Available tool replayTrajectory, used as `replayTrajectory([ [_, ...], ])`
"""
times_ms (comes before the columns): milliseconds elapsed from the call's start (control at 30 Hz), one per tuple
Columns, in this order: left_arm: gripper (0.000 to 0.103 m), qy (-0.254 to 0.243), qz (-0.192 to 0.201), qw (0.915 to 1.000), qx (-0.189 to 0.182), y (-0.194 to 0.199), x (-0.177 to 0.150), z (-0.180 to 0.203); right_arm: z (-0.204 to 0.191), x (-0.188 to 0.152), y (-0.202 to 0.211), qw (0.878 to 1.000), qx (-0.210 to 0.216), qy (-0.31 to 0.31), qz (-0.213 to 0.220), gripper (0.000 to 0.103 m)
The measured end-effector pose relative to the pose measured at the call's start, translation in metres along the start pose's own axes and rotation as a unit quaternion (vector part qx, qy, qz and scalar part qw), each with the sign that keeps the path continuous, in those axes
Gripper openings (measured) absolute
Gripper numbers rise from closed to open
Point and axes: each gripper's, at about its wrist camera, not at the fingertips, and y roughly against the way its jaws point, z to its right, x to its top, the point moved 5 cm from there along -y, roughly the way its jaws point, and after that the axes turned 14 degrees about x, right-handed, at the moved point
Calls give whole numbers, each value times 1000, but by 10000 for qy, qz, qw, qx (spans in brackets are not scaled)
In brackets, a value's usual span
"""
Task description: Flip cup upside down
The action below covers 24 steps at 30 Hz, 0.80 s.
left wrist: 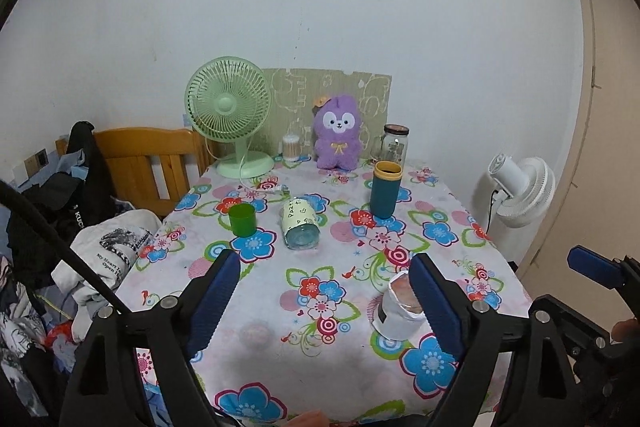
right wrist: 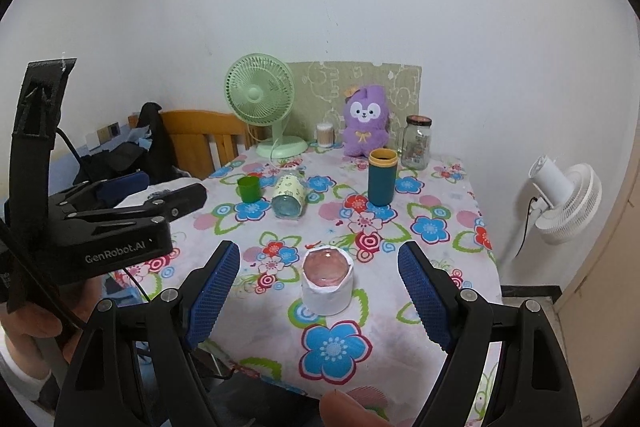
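White cup [right wrist: 327, 283] base up, axis vertical; left claw [left wrist: 324, 291], right claw [right wrist: 319, 283] spread.

Your worktop [right wrist: 448, 227] wears a thin printed cloth, matt and slightly creased. The cup [right wrist: 327, 281] in front of you has a white paper-like wrap with a ragged edge round a pinkish, glossy end. Each tool, right [right wrist: 319, 291] and left [left wrist: 325, 297], has fingers [right wrist: 216, 293] faced with blue, dimpled, rubbery pads on matt black plastic arms with shiny metal pins. The teal tumbler [right wrist: 382, 183] looks smooth matt plastic, the green cup [right wrist: 249, 188] translucent plastic, the jar [right wrist: 417, 142] clear glossy glass. The purple toy [right wrist: 365, 127] is fuzzy plush; the headboard [right wrist: 200, 139] is varnished wood.
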Motion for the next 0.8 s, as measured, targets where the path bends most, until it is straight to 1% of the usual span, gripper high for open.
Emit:
replayTrajectory([
  [167,93,2,12,10000,18,7,-5,3,-8,-4,6,10000,-36,33,69,84],
  [333,97,-10,192,9997,173,15,-7,2,-10,-7,8,10000,-49,10,52,84],
  [600,99,89,296,9991,282,23,-10,-2,-16,-8,18,9995,-235,71,195,84],
  [667,99,86,325,9990,307,25,-10,-3,-19,-8,21,9993,-283,125,225,85],
  [700,99,67,342,9989,319,25,-10,-2,-20,-9,22,9992,-294,137,242,88],
  [800,99,36,371,9987,353,27,-10,-1,-21,-10,23,9991,-316,156,254,89],
])
